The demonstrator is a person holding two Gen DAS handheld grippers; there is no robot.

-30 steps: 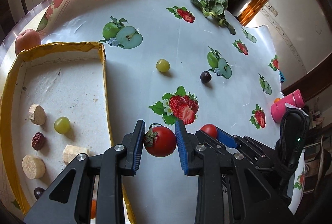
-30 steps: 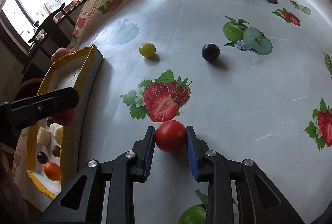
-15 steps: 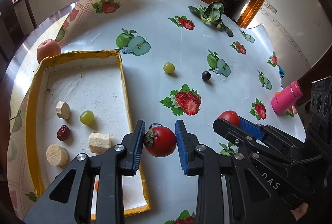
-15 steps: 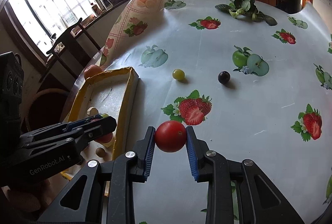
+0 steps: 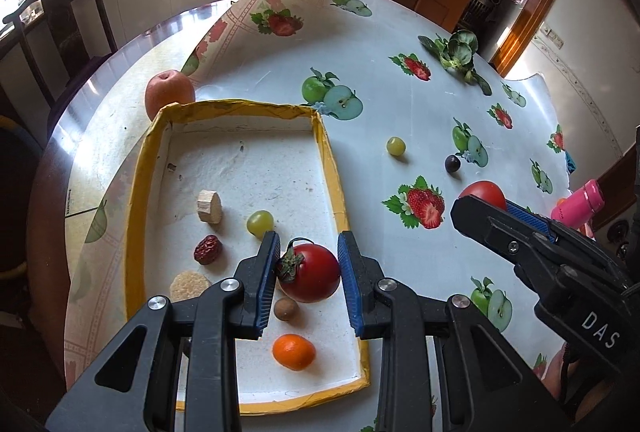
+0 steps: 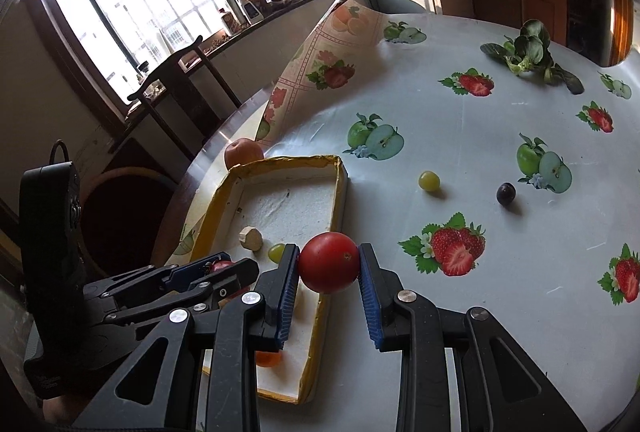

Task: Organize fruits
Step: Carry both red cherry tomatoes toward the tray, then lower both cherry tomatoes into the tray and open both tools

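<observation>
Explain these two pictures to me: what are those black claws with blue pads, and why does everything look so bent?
They are not robot arms: a person holds a hand-operated two-finger gripper in each hand. Each carries a wide-angle camera looking along its fingers, which bends the view.

One picture looks along the left gripper, shut on a tomato with a green stem, over the yellow-rimmed tray. The other looks along the right gripper, shut on a second tomato.

In the tray lie a green grape, a small orange, a red date, a brown nut and pale slices. Outside, on the fruit-print tablecloth, are another green grape, a dark grape, an apple, leafy greens and a pink bottle.
</observation>
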